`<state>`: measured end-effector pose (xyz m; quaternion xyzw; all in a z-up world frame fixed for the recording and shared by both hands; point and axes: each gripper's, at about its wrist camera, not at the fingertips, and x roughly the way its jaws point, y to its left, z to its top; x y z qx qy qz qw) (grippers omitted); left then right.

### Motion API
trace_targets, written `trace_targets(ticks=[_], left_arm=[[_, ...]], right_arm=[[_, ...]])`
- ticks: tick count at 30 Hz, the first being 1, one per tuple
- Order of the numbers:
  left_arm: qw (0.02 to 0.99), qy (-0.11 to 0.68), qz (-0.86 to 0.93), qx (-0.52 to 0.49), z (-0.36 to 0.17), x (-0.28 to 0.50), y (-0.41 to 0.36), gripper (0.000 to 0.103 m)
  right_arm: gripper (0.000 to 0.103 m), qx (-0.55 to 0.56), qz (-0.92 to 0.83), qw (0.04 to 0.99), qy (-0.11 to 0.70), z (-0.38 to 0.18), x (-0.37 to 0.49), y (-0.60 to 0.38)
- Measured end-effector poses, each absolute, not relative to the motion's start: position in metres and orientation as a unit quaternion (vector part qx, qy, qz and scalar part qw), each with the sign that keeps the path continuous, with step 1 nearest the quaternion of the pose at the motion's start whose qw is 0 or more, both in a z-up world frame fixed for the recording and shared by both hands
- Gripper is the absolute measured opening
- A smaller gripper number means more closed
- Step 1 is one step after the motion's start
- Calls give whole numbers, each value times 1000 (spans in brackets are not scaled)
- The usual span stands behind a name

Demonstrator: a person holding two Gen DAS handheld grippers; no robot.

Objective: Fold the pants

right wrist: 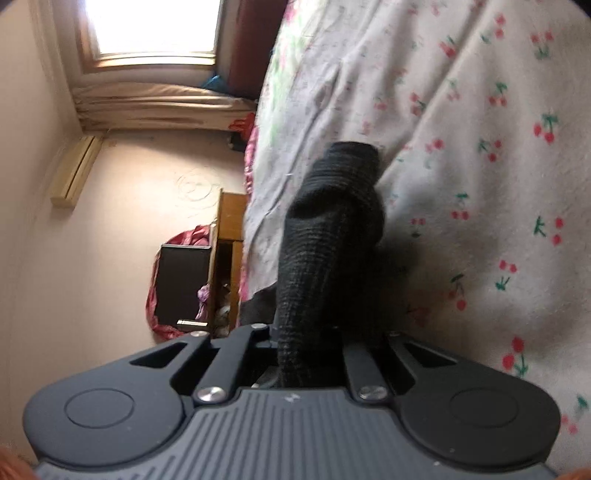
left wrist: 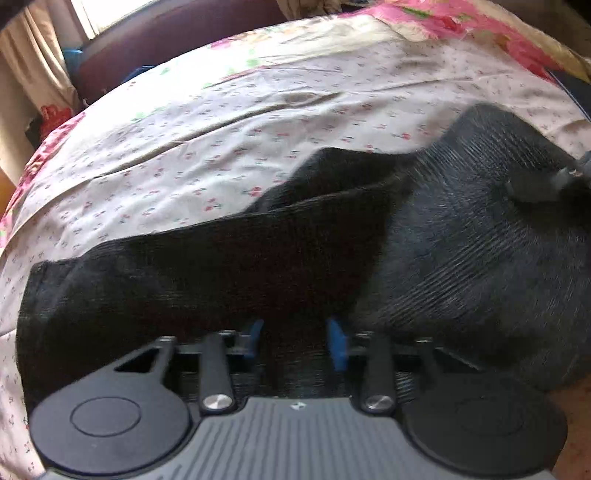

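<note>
The black pants (left wrist: 229,273) lie on the bed's cherry-print sheet (left wrist: 207,140), the left claw (left wrist: 295,341) clamped on their near edge, the right claw (right wrist: 306,354) clamped on a raised fold; no writing is readable.

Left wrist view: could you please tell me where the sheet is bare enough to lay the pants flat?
The cherry-print sheet lies bare between the black pants and the dark red headboard, and left toward the pink edge. The near right is crowded: bunched pants, with the left gripper and right gripper on them.
</note>
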<state>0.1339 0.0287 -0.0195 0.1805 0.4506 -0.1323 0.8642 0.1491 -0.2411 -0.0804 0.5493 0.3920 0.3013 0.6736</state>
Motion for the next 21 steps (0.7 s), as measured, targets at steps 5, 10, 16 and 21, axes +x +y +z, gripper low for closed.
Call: trace_targets(ticks=[5, 10, 16, 21], left_arm=[[836, 430, -109, 324, -32, 108, -40, 11], [839, 466, -156, 234, -18, 116, -59, 11], [850, 453, -168, 211, -20, 114, -77, 21], [875, 427, -138, 183, 1, 102, -25, 33]], right_arm=[[10, 569, 317, 659, 375, -82, 137, -258], [2, 582, 304, 679, 328, -71, 130, -303], [8, 519, 257, 745, 331, -64, 110, -341], [51, 487, 237, 742, 395, -91, 108, -320]])
